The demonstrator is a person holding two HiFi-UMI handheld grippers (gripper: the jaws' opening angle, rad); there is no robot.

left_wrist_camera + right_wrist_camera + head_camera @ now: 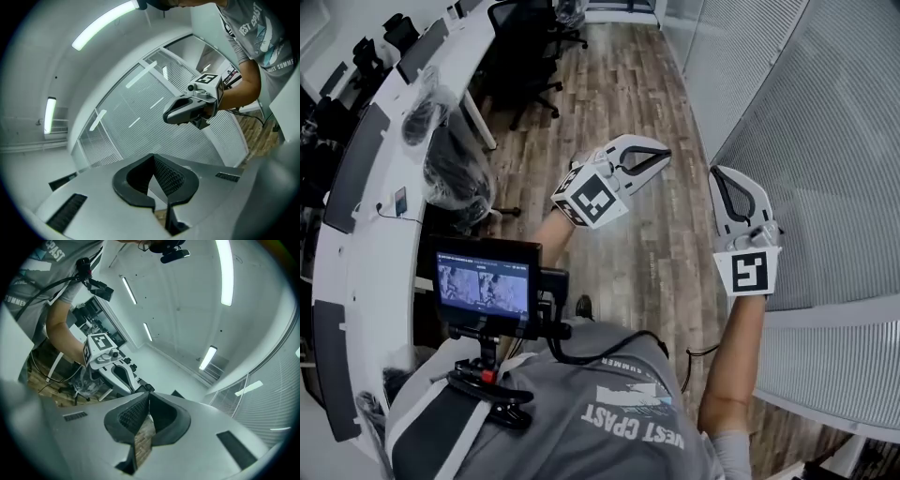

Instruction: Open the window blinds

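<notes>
Head view, grippers: the left gripper (661, 157) and the right gripper (722, 178) are held out level over the wooden floor (609, 94), well apart, and neither holds anything.
Head view, task thing: the window blinds (839, 141) run along the glass wall on the person's right with their slats shut. The right gripper is near them but not touching.
Head view, surroundings: a long desk (356, 234) with office chairs (525, 56) is on the left.
Left gripper view, jaws: the tips are pressed together with nothing between them.
Left gripper view, beyond: the other gripper (169, 115) floats in front of the closed blinds (136, 122).
Right gripper view, jaws: the tips meet at the front and the grip is empty. Floor shows through the gap behind them.
Right gripper view, beyond: this view looks mostly away from the blinds, which show only at its right edge (276, 399).
Control: no view shows a cord or wand, so I cannot tell where to grasp.
Risk, grip: closed jaws cannot take a cord; they would need to part first.
Risk, slats: pushing on the thin slats with a hard tip would likely bend them.
Risk, aim: a blind reach from this angle could miss the control.
</notes>
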